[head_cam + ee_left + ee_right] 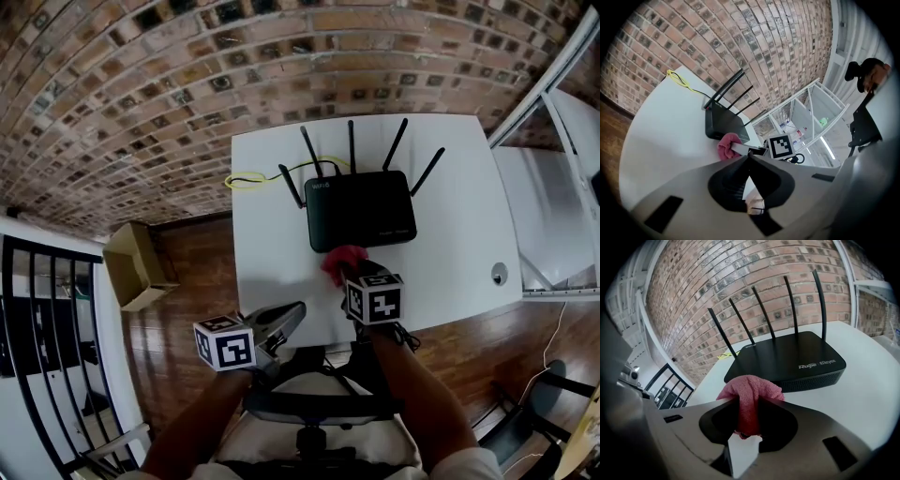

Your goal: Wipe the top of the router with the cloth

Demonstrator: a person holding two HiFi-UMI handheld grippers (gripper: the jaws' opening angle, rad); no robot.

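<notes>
Router lies flat on the white counter, just ahead of the right claw, with its five antennas standing along the side farthest from that claw. The right claw is clamped on the pink cloth, which bunches out past the tips in a small wad. The wad sits at or just short of the router's near edge; whether it touches cannot be told. The left claw has its jaws together on nothing and hangs to the left of the right claw, nearer the person, over the counter's near edge.

The wiping looks about to start. Nothing steadies the router, so a firm forward stroke would likely shove it across the smooth counter rather than clean it. Only a little cloth shows beyond the tips, so a steep approach could drag the hard jaw ends over the black top. A long stroke away from the claw could also run into the antennas and tip them.

The router's top is bare and flat, which favours side-to-side passes. There is wide open counter to the right of the claw and a narrower strip to its left before the edge. Beyond the router, to the far left, a yellow cable loops off the counter
</notes>
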